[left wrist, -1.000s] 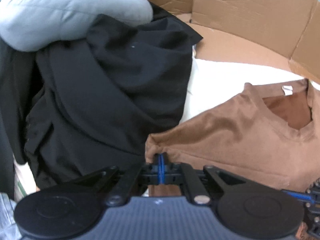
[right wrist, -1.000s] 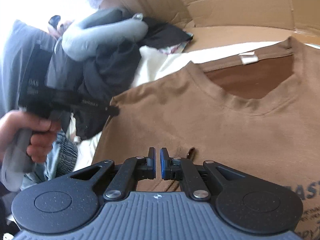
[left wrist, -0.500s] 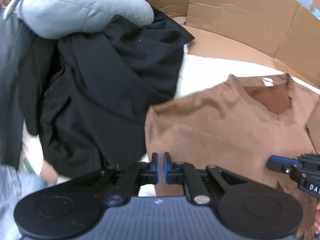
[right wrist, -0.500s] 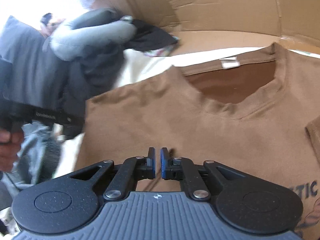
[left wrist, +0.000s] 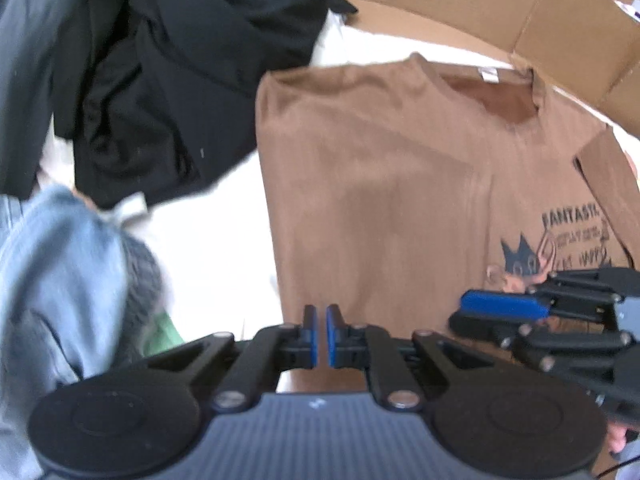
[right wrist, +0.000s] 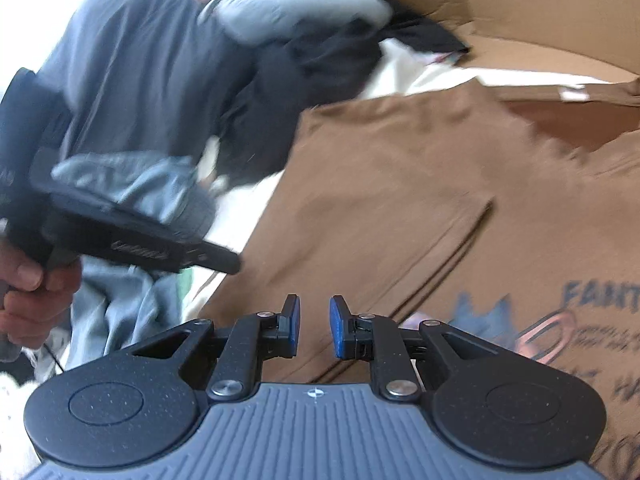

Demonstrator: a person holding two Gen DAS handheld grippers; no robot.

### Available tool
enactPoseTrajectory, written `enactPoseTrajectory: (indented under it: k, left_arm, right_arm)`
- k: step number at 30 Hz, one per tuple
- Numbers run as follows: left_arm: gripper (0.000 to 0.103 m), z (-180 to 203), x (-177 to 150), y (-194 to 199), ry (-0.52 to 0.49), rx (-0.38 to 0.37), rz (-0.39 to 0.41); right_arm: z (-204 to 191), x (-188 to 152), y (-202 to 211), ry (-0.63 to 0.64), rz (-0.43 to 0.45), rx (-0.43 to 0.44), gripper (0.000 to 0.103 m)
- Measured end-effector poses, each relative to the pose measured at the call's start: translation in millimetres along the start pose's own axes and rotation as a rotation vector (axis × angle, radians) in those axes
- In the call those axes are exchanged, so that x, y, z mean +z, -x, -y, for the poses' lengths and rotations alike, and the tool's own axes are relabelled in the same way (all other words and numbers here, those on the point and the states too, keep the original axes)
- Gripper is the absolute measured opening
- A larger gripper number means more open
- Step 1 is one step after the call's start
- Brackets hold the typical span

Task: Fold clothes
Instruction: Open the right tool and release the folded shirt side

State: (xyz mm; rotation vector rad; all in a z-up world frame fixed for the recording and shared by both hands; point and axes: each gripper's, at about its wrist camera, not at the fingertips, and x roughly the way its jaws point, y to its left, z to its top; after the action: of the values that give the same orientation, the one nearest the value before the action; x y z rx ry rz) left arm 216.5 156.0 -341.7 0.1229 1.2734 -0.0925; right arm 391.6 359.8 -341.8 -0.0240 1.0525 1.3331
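Note:
A brown T-shirt with a dark printed graphic lies flat on a white sheet, collar towards the cardboard. Its left side is folded in over the front, and the sleeve edge shows as a seam. My left gripper is shut with nothing in it, over the shirt's lower left edge. My right gripper hovers over the shirt near the print; its jaws are opening and nothing is between them. Each gripper shows in the other's view: the right gripper and the left gripper.
A heap of black clothes lies left of the shirt, with a grey pillow on top. Light blue denim sits at the near left. Cardboard walls close off the back. A person's hand holds the left gripper.
My left gripper let go of the bunched brown fabric and drew back along the shirt's left edge. The shirt now lies flatter. My right gripper's jaws have parted.

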Motion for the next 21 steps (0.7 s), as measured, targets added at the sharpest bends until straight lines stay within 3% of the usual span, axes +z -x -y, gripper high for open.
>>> enactPoseTrajectory:
  k: [6, 9, 12, 18, 21]
  left_arm:
    - [0.006, 0, -32, 1, 0.041, 0.005, -0.006]
    - [0.004, 1, -43, -9, 0.016, 0.031, -0.030]
    - [0.003, -2, -45, -12, 0.004, 0.041, -0.027]
    - [0.003, -10, -40, 2, -0.004, 0.143, -0.032]
    - [0.003, -18, -42, 17, 0.049, 0.127, -0.016]
  right_arm:
    - [-15, -23, -11, 0.069, -0.053, -0.017, 0.018]
    - [-15, -30, -10, 0.077, -0.070, -0.034, 0.020]
    - [-15, -32, -9, 0.072, -0.090, -0.042, 0.020]
    - [-17, -33, 0, 0.044, -0.094, -0.055, 0.021]
    - [-14, -34, 9, 0.006, -0.068, -0.048, 0.021]
